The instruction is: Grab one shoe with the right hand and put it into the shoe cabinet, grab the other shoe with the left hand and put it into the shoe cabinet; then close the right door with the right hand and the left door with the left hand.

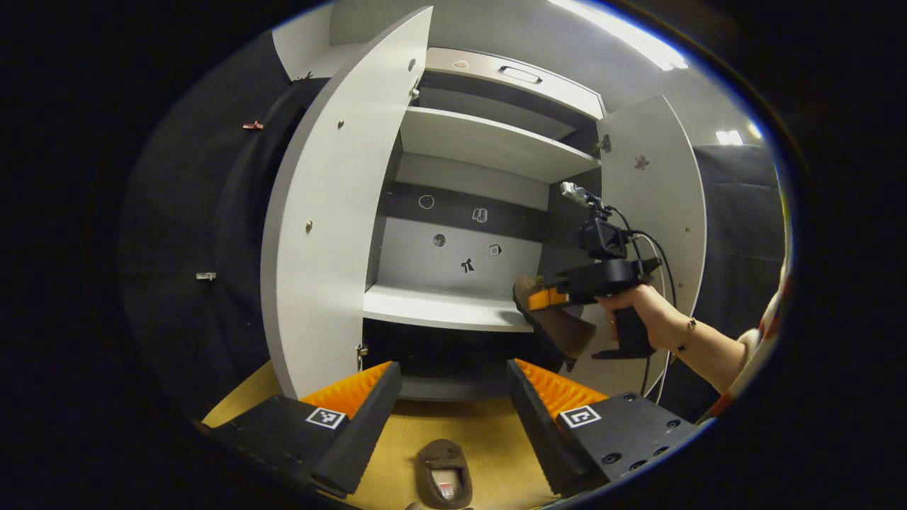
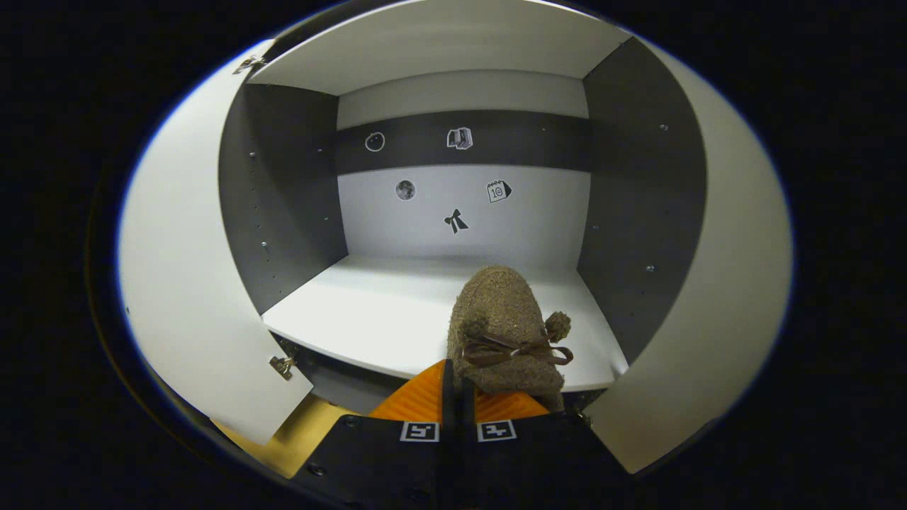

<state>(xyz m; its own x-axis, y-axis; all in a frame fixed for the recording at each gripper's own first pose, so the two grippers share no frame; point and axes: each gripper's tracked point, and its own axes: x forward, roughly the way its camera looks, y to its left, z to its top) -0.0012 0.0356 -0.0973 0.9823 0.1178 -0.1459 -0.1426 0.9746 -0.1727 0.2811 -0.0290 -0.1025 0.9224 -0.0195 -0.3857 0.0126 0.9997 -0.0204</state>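
Observation:
A brown fuzzy shoe (image 2: 504,319) with a bow and pom-poms hangs toe-forward over the front edge of the cabinet's white middle shelf (image 2: 382,312), and my right gripper (image 2: 457,382) is shut on its heel. In the left gripper view a hand holds that right gripper (image 1: 542,299) with the same shoe (image 1: 560,326) at the shelf's right end (image 1: 439,308). The other brown shoe (image 1: 443,473) lies on the yellow floor, below and between the fingers of my left gripper (image 1: 452,370). That gripper is open, holds nothing and hangs well short of the cabinet.
Both cabinet doors stand open: the left door (image 1: 319,227) swings out toward me and the right door (image 1: 655,205) is behind the hand. An upper shelf (image 1: 489,142) and a drawer (image 1: 517,74) sit above. Small stickers dot the back panel (image 2: 460,205).

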